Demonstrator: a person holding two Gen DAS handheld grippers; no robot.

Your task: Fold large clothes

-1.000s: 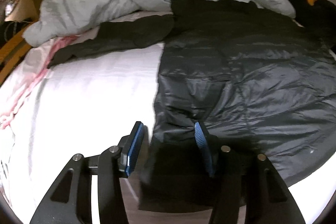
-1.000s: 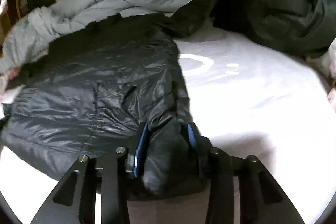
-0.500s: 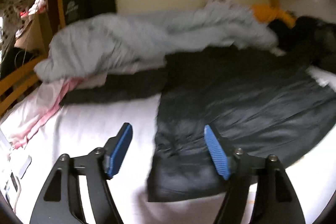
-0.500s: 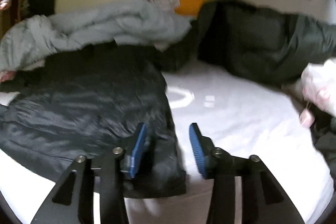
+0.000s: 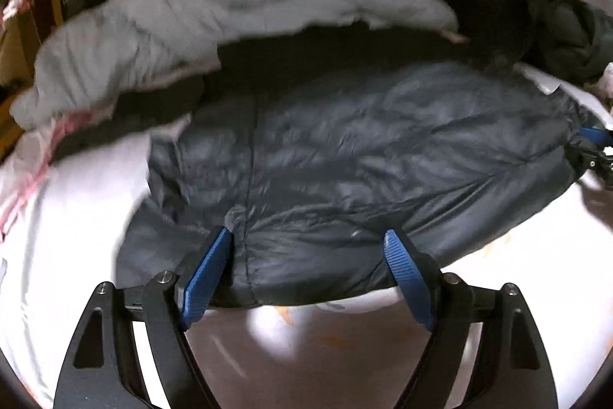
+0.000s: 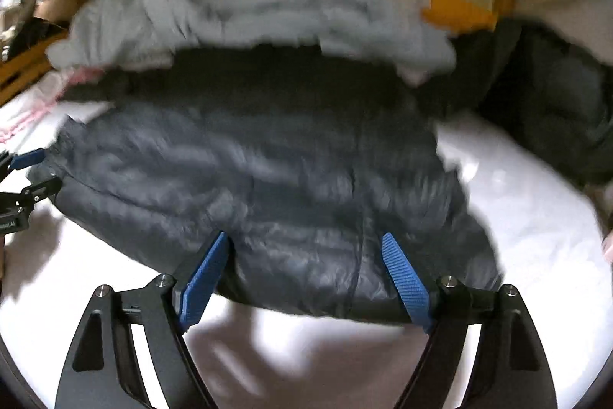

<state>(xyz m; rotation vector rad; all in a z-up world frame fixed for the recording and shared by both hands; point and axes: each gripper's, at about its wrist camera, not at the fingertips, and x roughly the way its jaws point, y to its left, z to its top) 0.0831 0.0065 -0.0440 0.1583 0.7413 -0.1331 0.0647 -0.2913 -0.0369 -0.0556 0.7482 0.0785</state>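
1. The left hand-held gripper (image 5: 308, 271) is built of matte black arms with triangular cut-outs; round silver screws are set at the pivots.
2. Its fingers (image 5: 208, 275) are faced with ribbed blue pads.
3. The right hand-held gripper (image 6: 306, 275) is made alike; black arms, silver screws, blue ribbed fingers (image 6: 406, 282).
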